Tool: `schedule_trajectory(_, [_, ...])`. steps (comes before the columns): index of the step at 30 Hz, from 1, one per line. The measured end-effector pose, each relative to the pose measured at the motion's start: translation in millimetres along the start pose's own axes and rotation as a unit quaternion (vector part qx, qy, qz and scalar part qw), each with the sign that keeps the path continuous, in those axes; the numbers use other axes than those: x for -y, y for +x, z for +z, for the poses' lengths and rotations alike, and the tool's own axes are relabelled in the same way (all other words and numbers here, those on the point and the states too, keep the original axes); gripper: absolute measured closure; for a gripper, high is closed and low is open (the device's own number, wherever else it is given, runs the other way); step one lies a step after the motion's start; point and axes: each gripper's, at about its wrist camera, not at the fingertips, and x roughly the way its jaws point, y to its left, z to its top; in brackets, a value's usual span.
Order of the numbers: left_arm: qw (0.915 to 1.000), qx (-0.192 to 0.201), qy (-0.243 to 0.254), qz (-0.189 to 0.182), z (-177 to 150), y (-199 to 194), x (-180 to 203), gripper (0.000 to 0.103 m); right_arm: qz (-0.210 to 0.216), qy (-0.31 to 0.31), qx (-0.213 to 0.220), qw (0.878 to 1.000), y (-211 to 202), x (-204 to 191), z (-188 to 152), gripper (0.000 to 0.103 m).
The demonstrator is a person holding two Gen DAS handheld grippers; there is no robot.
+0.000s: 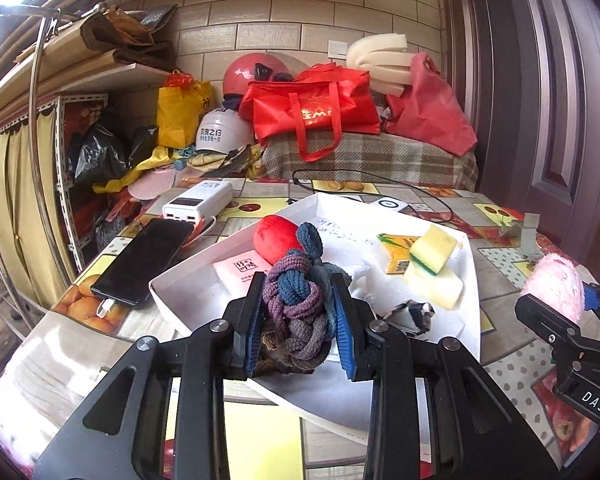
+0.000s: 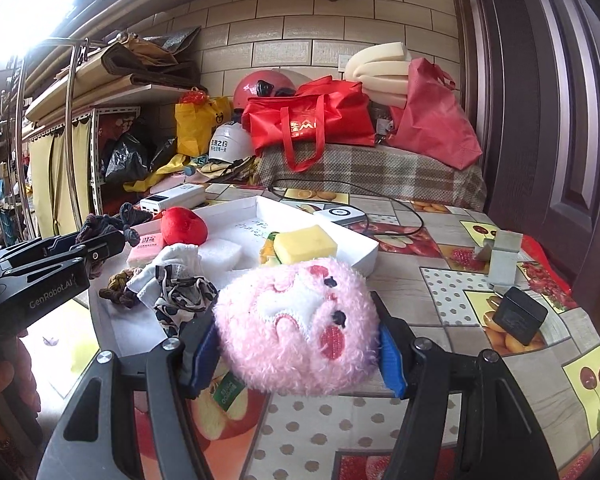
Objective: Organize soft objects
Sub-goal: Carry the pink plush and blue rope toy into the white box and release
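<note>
A table under a fruit-patterned oilcloth (image 2: 452,304) carries one shallow white cardboard tray (image 1: 470,276); two red fabric bags (image 1: 312,110) sit beyond at twelve o'clock; one black phone (image 1: 144,260) and one white power bank (image 1: 198,202) lie at ten o'clock of the tray; inside it rest one red plush apple (image 1: 274,238), one yellow sponge with a green base (image 1: 436,250) and one white foam block (image 2: 220,252); the right gripper (image 2: 300,344) clasps a fluffy pink plush face (image 2: 300,328) above the tray's near edge, hiding it; the left gripper (image 1: 296,320) is clenched on a braided blue-and-purple cloth knot (image 1: 296,304) over the tray.
</note>
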Motion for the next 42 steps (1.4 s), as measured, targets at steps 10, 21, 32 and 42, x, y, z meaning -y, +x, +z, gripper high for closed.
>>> schedule_trajectory(10, [0.9995, -0.006, 0.007, 0.030, 11, 26, -17, 0.072, -0.003, -0.019, 0.016, 1.000, 23, -22, 14, 0.037])
schedule_trajectory(21, [0.9986, -0.034, 0.036, 0.018, 24, 65, -11, 0.072, -0.010, -0.023, 0.002, 1.000, 72, -32, 33, 0.037])
schedule_trajectory(32, [0.9974, -0.069, 0.012, 0.017, 29, 85, -19, 0.071, -0.006, -0.034, -0.021, 0.999, 96, -37, 41, 0.034])
schedule_trajectory(42, [0.9978, -0.045, -0.007, 0.049, 29, 76, -29, 0.000, -0.005, -0.037, -0.011, 0.999, 96, -40, 42, 0.000])
